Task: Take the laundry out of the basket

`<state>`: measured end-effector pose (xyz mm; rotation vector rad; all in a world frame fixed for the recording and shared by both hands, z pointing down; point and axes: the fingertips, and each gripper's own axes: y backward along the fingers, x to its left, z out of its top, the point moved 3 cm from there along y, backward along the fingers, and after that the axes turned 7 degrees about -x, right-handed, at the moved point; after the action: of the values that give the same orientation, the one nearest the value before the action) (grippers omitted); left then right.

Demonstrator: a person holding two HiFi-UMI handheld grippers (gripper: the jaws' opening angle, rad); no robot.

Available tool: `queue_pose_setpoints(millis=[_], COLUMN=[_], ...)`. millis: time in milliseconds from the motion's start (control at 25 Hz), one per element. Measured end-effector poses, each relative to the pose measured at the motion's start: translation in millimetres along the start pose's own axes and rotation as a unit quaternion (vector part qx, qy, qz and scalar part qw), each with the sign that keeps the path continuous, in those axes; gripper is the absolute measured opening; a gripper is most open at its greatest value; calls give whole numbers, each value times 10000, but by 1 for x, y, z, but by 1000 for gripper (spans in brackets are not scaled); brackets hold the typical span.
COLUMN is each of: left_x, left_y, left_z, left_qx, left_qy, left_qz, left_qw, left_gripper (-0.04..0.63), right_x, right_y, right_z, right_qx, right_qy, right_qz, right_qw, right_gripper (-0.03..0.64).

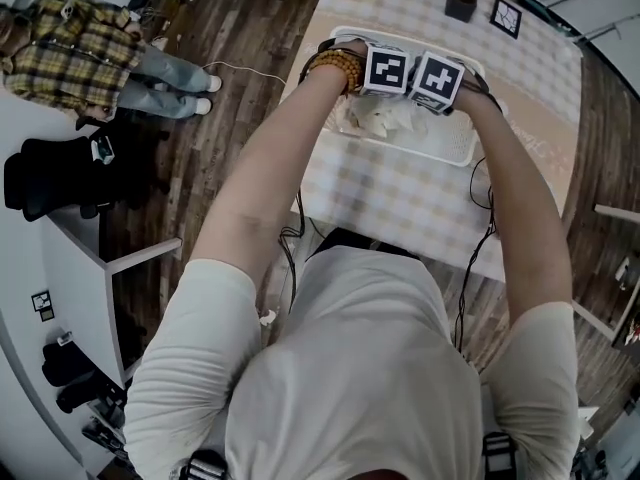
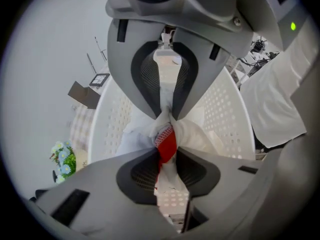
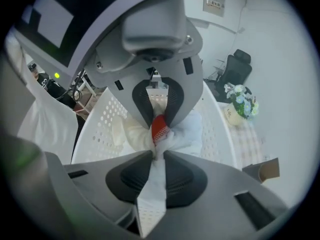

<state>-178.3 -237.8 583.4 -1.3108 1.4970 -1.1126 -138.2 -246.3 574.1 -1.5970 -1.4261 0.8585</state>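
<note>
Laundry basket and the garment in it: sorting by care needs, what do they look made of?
The laundry basket looks like white moulded plastic, matte, with rows of holes. The white garment looks like soft cloth: it bunches and creases; fibre unclear.

The basket (image 1: pixel 455 154) is white plastic, smooth and faintly glossy, its walls pierced with rows of round holes. The laundry (image 2: pixel 195 134) is soft, matt white cloth, creased, with 1 red woven patch. The left gripper (image 2: pixel 167 134) and right gripper (image 3: pixel 158 136) have matt grey plastic shells; their jaws carry black ribbed linings, perhaps rubber. The bench (image 1: pixel 350 183) wears a matt checked cloth (image 1: pixel 420 208). The floor (image 1: pixel 250 28) is dark wood planking.
</note>
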Motion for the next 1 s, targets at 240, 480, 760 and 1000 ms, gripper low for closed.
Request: queue_pose_setpoints(millis=[240,480,760,1000], left_x=[6,11,8,9], left_y=[54,111,157,154], left_z=[18,38,56,89], left_qx=[-32,-80,-108,-286], left_qy=[-50,-91,-170,-287], left_qz=[250,556,825,867], left_qw=[9997,9984,9964,9954], left_gripper=[121,121,121,121], right_x=[-4,-8,-4,-3], right_y=[53,110,154,173], right_z=[22,44,59,32], right_qx=[-66,-105,-200,-145], right_qy=[122,269,298,127], right_qz=[-307,-639,-854,-1061], right_qw=[9994,9975,9957,9942], right_gripper=[92,92,92,92])
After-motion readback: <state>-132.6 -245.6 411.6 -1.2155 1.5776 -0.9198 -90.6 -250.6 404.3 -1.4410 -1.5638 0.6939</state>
